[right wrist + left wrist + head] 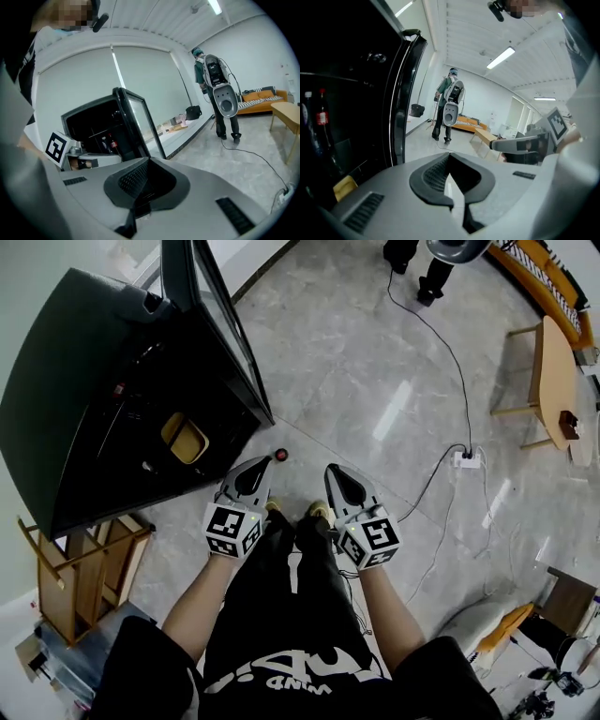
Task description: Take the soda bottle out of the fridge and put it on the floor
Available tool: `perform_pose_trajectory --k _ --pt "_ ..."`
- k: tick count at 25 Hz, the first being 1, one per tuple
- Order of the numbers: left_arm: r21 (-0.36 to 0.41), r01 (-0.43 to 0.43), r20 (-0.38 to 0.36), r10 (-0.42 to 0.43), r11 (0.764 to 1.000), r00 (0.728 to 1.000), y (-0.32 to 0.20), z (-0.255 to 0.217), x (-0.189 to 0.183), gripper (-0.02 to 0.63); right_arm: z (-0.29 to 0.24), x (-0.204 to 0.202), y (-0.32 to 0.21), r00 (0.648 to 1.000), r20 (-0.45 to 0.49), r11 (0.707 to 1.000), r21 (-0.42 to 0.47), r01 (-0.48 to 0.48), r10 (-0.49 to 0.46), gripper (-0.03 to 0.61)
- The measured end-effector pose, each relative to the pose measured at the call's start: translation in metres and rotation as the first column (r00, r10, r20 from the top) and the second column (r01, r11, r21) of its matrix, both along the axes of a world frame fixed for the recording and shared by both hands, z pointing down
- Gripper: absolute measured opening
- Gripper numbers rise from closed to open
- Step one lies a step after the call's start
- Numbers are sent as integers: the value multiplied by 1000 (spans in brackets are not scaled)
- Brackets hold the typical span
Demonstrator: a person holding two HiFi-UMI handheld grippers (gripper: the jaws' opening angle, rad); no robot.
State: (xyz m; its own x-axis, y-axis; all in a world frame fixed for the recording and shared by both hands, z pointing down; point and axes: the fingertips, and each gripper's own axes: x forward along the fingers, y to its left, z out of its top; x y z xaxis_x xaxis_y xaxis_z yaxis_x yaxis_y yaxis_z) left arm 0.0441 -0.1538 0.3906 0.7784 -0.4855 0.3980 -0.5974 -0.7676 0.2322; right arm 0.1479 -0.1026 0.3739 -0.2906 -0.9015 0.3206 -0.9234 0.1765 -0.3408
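A dark soda bottle with a red cap (280, 455) stands on the grey floor by the foot of the open fridge door (220, 324). The black fridge (94, 399) stands at the left. More bottles stay on its shelf, one of them with a red label (321, 117) and also in the right gripper view (111, 143). My left gripper (253, 471) hangs just left of and above the floor bottle, shut and empty (449, 155). My right gripper (335, 474) is level with it to the right, jaws together, nothing between them (149, 161).
A yellow tub (185, 438) sits low in the fridge. A wooden rack (80, 568) stands at its near left. A power strip with a cable (467, 459) lies on the floor to the right, with a wooden bench (553, 371) beyond. A person (215, 89) stands farther off.
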Motion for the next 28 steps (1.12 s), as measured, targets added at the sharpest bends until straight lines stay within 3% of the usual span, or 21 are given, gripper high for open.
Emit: perform_pose_trajectory --k 5,13,23,28 --pt "-10 -31 -45 31 999 999 23 -69 10 6 -60 9 18 1000 -16 1000 7 16 -16 23" --pt "55 -43 -92 48 998 995 35 -143 5 6 -122 1 27 999 -32 995 89 39 -37 23" --pt "160 -44 -127 64 986 990 34 -204 -7 7 -168 11 29 997 -68 987 159 35 -24 23" --pt "212 -8 -127 35 977 991 30 -219 -28 6 -184 18 29 991 -133 980 197 28 -2 23"
